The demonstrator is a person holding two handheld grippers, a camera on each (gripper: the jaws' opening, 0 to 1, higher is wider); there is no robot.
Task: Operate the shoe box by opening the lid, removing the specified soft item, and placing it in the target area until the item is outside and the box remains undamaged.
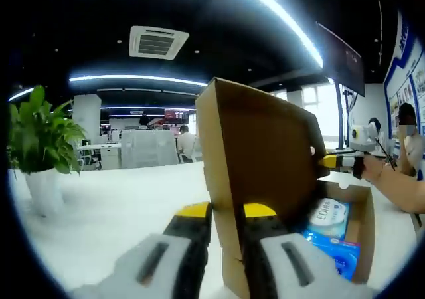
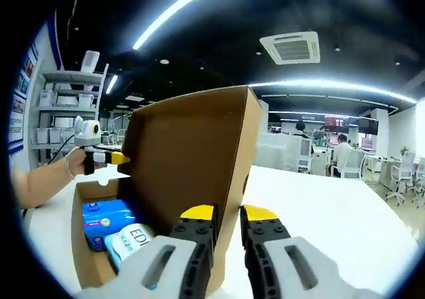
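A brown cardboard shoe box (image 1: 362, 222) stands on the white table with its lid (image 1: 265, 146) raised upright. My left gripper (image 1: 226, 212) has its yellow-tipped jaws closed on the lid's near side edge. The right gripper (image 1: 325, 161), held by a hand, grips the lid's far edge. In the right gripper view, my right gripper (image 2: 229, 214) pinches the near edge of the lid (image 2: 192, 159), and the left gripper (image 2: 119, 158) is at the far edge. Inside the box (image 2: 83, 229) lie a blue soft pack (image 2: 106, 216) and a lighter pack (image 2: 136, 239), which are also the light pack (image 1: 329, 218) and blue pack (image 1: 342, 254) in the left gripper view.
A potted green plant (image 1: 40, 139) in a white pot stands on the white table (image 1: 126, 212) to the left of the box. Bare table (image 2: 332, 212) spreads right of the box. Shelves (image 2: 66, 106) and office desks with seated people are far behind.
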